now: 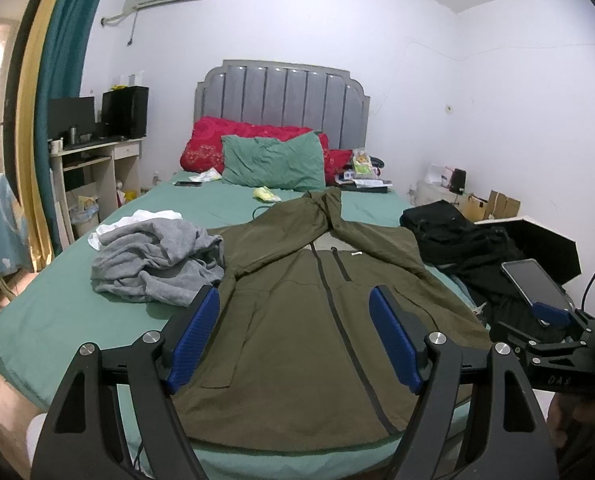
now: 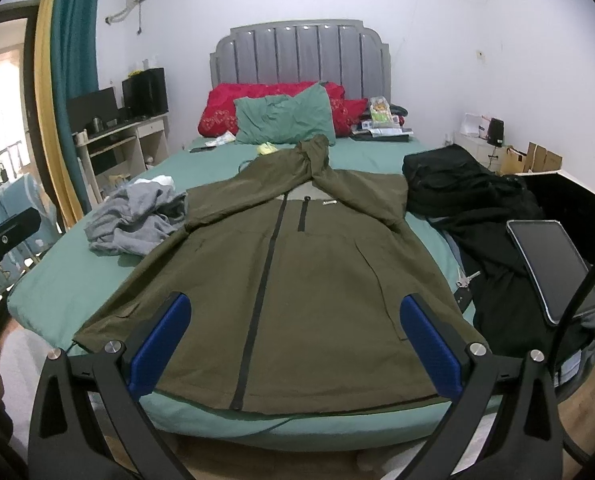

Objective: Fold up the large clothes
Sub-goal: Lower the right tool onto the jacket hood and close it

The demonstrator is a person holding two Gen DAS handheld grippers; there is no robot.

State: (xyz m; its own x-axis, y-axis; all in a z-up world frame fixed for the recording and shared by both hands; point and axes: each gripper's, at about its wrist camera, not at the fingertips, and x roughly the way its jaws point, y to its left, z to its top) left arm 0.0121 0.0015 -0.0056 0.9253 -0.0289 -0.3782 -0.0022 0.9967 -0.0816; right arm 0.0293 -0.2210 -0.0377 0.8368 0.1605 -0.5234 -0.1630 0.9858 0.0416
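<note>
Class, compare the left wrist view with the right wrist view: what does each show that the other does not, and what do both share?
Only the left wrist view shows the right gripper at its right edge, holding nothing.

Only the right wrist view shows the keys beside the black clothes, and the jacket's whole hem.

Both show the olive jacket spread flat, zipped, on the green bed, the grey garment beside it, a phone, and open jaws on the viewing gripper, including the left gripper.
</note>
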